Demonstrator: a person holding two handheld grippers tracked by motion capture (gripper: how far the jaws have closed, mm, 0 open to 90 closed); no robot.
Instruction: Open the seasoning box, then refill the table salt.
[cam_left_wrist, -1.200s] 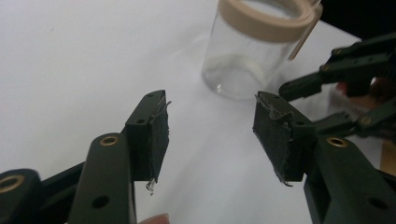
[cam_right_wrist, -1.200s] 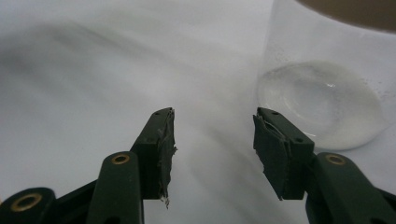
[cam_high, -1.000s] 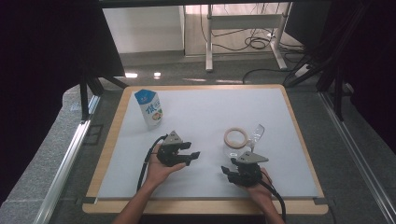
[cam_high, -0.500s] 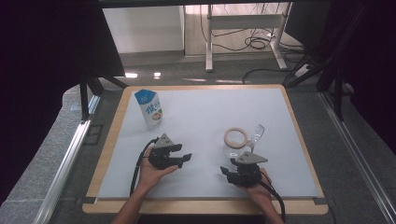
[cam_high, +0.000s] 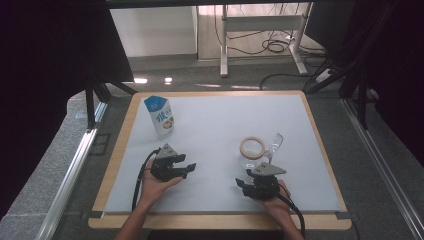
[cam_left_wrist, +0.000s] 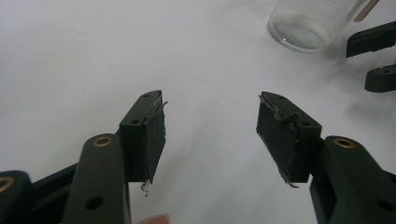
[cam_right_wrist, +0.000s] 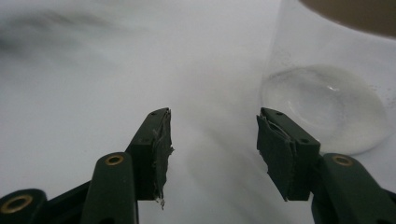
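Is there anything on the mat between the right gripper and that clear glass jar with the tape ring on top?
Nothing visible. The right gripper has open, empty jaws, and bare white mat lies between them and the clear glass jar, which stands just ahead and to one side. The tan tape ring sits on its rim.

Blue-and-white milk carton (cam_high: 161, 116), clear glass jar (cam_high: 248, 161), beige tape ring (cam_high: 253, 147), black hand-held grippers, white table (cam_high: 220, 125).

High overview; close gripper views sharing glass (cam_left_wrist: 306, 23).
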